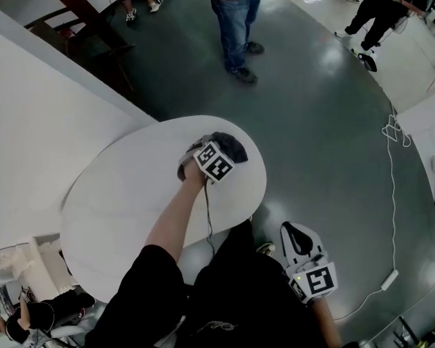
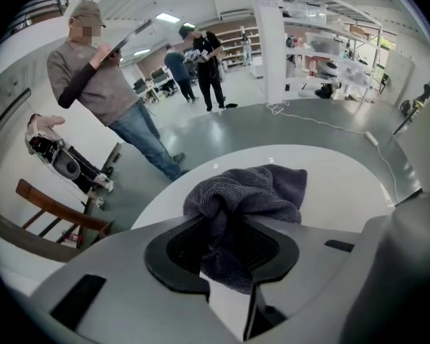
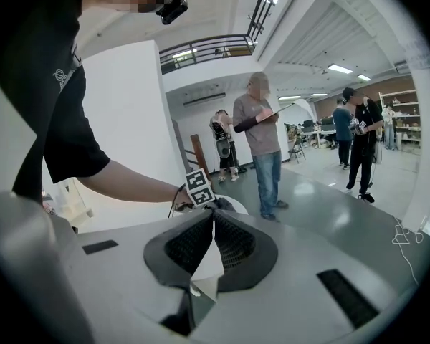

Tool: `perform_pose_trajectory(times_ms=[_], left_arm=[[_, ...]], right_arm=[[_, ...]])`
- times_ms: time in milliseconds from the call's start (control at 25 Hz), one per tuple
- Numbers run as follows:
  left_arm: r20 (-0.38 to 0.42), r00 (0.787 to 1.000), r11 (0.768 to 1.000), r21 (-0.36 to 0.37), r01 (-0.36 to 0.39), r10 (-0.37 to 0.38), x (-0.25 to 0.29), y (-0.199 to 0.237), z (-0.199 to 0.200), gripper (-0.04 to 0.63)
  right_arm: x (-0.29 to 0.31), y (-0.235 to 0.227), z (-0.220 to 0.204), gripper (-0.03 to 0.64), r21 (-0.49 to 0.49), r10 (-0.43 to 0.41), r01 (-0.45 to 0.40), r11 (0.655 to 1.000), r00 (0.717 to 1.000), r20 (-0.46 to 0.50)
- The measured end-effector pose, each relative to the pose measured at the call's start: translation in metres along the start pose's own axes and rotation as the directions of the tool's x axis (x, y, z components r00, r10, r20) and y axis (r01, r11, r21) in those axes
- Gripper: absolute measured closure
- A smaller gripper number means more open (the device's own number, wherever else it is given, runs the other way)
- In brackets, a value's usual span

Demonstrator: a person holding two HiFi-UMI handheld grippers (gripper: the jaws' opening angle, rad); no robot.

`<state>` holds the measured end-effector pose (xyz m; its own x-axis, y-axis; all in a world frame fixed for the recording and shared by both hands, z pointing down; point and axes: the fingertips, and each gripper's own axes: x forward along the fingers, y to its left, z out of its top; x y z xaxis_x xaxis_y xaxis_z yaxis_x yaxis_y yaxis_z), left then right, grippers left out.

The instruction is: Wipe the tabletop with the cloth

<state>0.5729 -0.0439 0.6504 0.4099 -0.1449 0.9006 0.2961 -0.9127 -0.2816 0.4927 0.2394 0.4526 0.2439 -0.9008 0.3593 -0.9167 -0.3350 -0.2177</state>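
Left fingers (image 2: 165,258) on cloth (image 2: 265,188) — bunched heap

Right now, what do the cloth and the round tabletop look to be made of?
The cloth looks like dark grey terry or microfibre: fuzzy looped pile, soft bunched folds. The tabletop is white, smooth and hard with a faint sheen, perhaps laminate or painted board; the frames cannot settle which.

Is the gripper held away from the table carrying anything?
No, the right gripper is shut, jaws together with nothing between them.
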Motion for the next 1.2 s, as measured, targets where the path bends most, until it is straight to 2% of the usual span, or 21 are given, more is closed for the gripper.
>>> perform_pose_trajectory(times_ms=[240,440,600,720,1080,1200], left_arm=[[0.021,1.000,1.000,0.024,0.011,-0.011,0.016,0.028,0.021,0.483],[0.060,0.997,0.991,0.128,0.033,-0.041,0.021,0.032,0.042,0.486],[0.082,0.989,0.970,0.219,0.100,-0.121,0.017,-0.002,0.065,0.489],[0.091,0.985,0.959,0.258,0.118,-0.145,0.012,-0.033,0.074,0.489],[0.098,0.974,0.935,0.311,0.167,-0.207,-0.019,-0.123,0.057,0.491],[0.096,0.975,0.942,0.292,0.167,-0.203,-0.028,-0.141,0.044,0.491]], right_arm=[[0.019,-0.002,0.005,0.603,0.010,-0.027,0.028,1.000,0.999,-0.021],[0.031,-0.002,0.012,0.603,0.021,-0.068,0.069,0.997,0.998,-0.017],[0.030,-0.002,0.015,0.603,0.024,-0.111,0.111,0.994,0.994,-0.007],[0.026,-0.005,0.016,0.603,0.041,-0.134,0.134,0.990,0.991,0.009],[-0.006,-0.001,0.004,0.603,0.046,-0.123,0.121,0.992,0.992,0.038],[-0.023,0.002,-0.003,0.603,0.059,-0.120,0.117,0.991,0.992,0.046]])
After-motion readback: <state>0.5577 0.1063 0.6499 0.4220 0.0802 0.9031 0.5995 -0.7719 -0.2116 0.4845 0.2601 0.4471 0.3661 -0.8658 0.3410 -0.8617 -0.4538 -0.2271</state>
